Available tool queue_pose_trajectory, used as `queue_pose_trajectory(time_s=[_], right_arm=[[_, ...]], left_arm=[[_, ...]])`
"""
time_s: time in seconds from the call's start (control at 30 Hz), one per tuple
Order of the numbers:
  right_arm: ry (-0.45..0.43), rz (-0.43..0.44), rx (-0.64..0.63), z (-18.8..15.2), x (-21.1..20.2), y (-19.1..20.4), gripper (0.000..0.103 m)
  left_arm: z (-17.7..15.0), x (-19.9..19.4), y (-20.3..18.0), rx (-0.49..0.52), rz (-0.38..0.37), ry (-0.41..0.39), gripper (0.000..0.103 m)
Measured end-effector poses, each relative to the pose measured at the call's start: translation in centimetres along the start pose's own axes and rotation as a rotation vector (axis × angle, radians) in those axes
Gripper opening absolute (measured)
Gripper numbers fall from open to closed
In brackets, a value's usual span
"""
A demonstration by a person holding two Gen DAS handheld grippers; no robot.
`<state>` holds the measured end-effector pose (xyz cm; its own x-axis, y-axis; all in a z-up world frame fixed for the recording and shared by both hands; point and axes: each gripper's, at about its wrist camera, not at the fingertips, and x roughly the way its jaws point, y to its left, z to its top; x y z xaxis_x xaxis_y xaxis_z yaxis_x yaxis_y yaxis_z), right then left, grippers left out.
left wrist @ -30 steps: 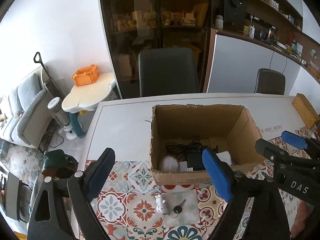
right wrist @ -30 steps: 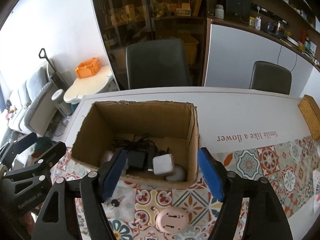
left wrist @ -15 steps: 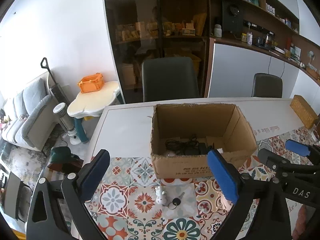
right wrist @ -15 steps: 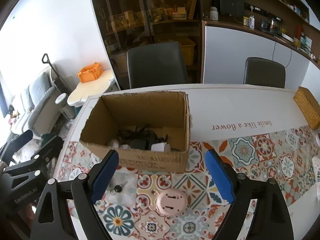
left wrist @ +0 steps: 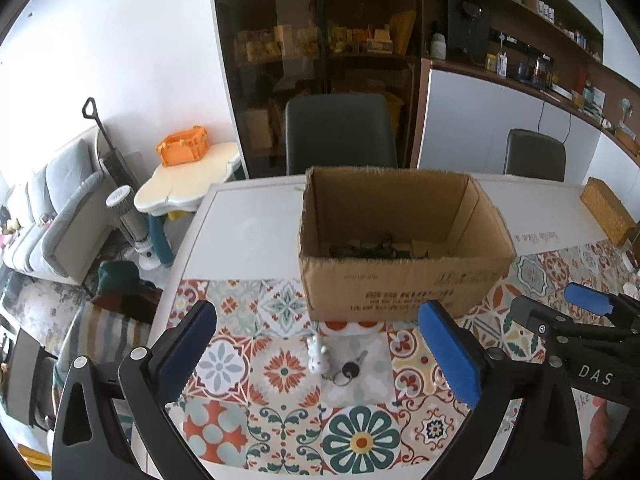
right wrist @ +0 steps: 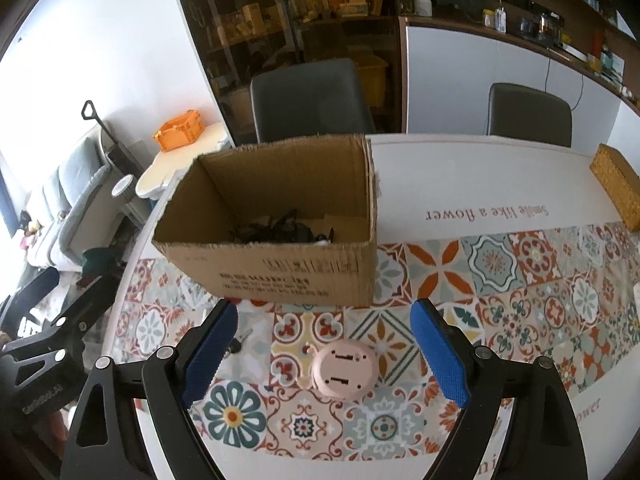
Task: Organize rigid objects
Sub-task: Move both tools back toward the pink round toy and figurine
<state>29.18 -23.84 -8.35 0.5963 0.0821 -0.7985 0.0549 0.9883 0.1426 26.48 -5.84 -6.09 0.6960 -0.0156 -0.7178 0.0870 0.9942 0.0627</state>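
Observation:
An open cardboard box point(left wrist: 400, 284) point(right wrist: 280, 268) stands on the patterned tablecloth with black cables point(left wrist: 372, 250) point(right wrist: 276, 230) inside. In front of it lie a white figurine keychain point(left wrist: 319, 356) with a black key point(left wrist: 352, 368) and a round pink device point(right wrist: 345, 370). My left gripper point(left wrist: 316, 356) is open and empty above the keychain. My right gripper point(right wrist: 322, 354) is open and empty above the pink device. The right gripper also shows at the right of the left wrist view point(left wrist: 576, 312).
A woven box point(right wrist: 616, 184) sits at the table's right edge. Two dark chairs point(left wrist: 340, 132) point(right wrist: 528, 114) stand behind the table. A cream side table with an orange crate point(left wrist: 184, 146), a sofa and a fan are at the left.
Both grippers have pulled back and away from the box, staying open. The box's contents are now mostly hidden behind its front wall, and the keychain and pink device lie between the fingers.

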Motion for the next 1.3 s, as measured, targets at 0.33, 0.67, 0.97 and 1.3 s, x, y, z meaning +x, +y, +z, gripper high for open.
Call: queue_pose_trajectory(time_s=[0.33,0.67,0.97,1.3], right_arm=[[0.064,-0.012,-0.007,-1.8,2.3,-0.2,0.088],[0.137,-0.014,0.003,-3.6,5.3,-0.6,0.088],[0.210,-0.023,0.025,-5.0,8.5,-1.4,0.088],[0.258,-0.041,0.052,-5.9,11.9,-2.2,0.088]], left_arm=[[-2.1,2.3,-0.3,-0.006,-0.021,0.088,0.103],[-3.9,5.0,-0.8,0.006,-0.019,0.165,0.103],[-5.9,7.5,-1.4,0.016,-0.021,0.232,0.103],[-7.3,9.9,-2.0,0.032,-0.021,0.278,0.103]])
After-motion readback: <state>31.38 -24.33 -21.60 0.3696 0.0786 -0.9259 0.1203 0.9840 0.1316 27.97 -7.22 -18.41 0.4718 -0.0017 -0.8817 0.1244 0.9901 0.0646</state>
